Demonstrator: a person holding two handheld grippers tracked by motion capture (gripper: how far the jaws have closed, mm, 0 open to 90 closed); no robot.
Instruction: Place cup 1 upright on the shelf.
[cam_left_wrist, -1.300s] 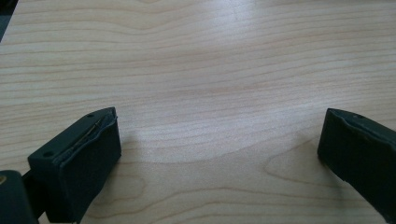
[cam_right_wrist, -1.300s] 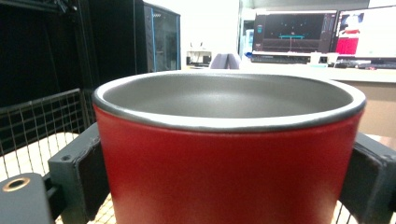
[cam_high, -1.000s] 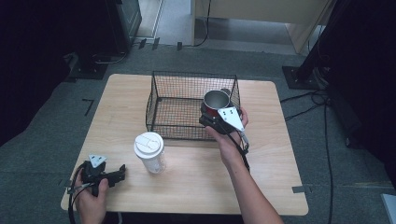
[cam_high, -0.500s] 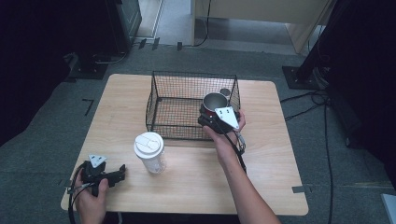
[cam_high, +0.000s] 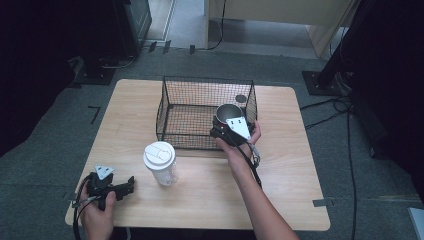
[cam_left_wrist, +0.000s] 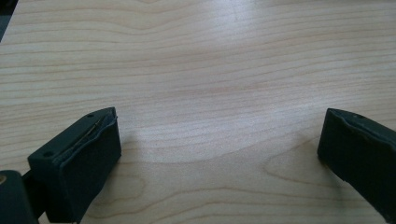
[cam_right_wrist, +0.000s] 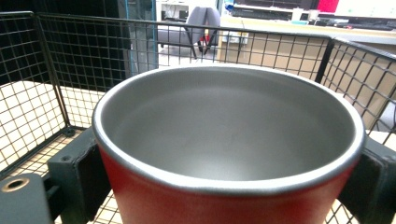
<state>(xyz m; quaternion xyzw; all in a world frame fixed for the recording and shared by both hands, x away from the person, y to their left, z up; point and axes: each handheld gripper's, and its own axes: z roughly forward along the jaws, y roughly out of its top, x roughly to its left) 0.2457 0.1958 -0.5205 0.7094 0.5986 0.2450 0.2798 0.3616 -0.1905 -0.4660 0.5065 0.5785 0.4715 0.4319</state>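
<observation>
A red cup (cam_high: 229, 109) with a bare metal inside stands upright in the right near corner of a black wire basket (cam_high: 170, 100). My right gripper (cam_high: 227, 119) reaches over the basket's near wall, and its jaws press on the cup's two sides. In the right gripper view the cup (cam_right_wrist: 224, 140) sits between the two black pads (cam_right_wrist: 79, 172). These jaws have just been opening a little, with the cup still between them. My left gripper (cam_high: 129, 184) rests on the table's near left corner. It is open, with bare wood between its pads (cam_left_wrist: 88, 154).
A clear cup with a white lid (cam_high: 160, 162) stands on the wooden table (cam_high: 300, 165) between the two grippers, in front of the basket. Dark floor with cables and stand bases surrounds the table.
The right gripper and the red cup have shifted slightly toward the basket's near wall. The left gripper has stayed in place.
</observation>
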